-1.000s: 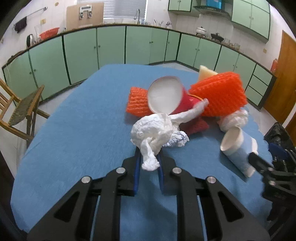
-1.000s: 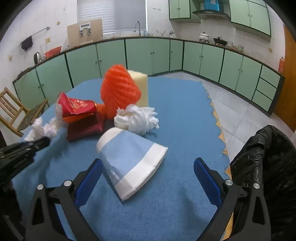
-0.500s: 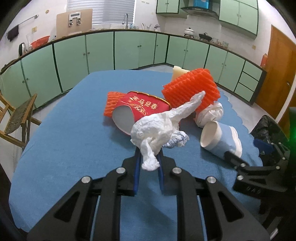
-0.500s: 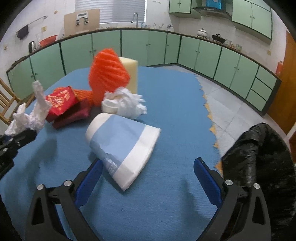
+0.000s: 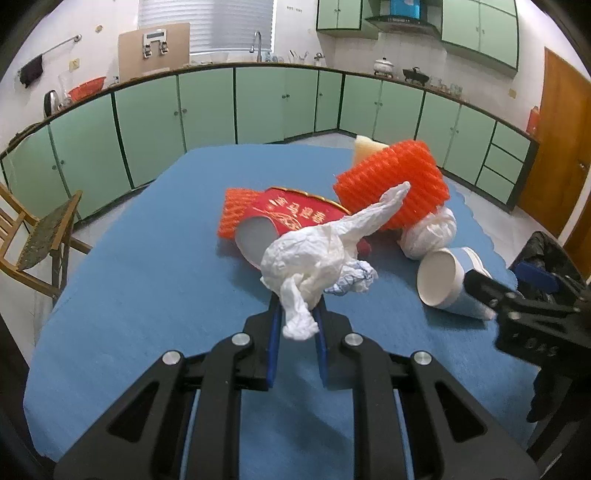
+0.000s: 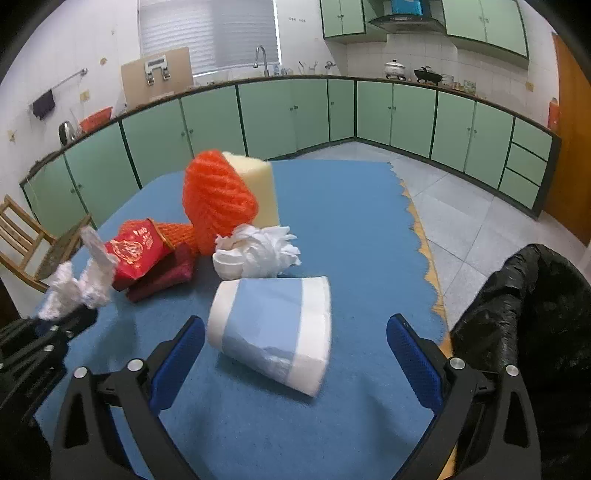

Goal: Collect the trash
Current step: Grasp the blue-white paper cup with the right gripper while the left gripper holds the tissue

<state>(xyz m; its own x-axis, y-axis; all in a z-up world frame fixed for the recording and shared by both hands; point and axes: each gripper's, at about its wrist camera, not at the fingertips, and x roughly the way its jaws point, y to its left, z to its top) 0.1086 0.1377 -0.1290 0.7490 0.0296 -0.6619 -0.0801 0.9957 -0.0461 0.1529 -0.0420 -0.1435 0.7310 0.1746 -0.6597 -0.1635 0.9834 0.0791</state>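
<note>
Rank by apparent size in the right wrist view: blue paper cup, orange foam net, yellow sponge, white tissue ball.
1. blue paper cup, though nearest the camera
2. orange foam net
3. white tissue ball and yellow sponge: alike; sponge partly hidden

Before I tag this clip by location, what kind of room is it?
A home kitchen, most likely. Green cabinets run along the walls under a counter with a sink tap, and pots sit below a range hood. The trash lies on a blue-covered table.

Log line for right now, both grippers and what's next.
left gripper: shut on crumpled tissue | right gripper: open, straddling blue paper cup | black trash bag: right of table | next: likely grasp cup
</note>
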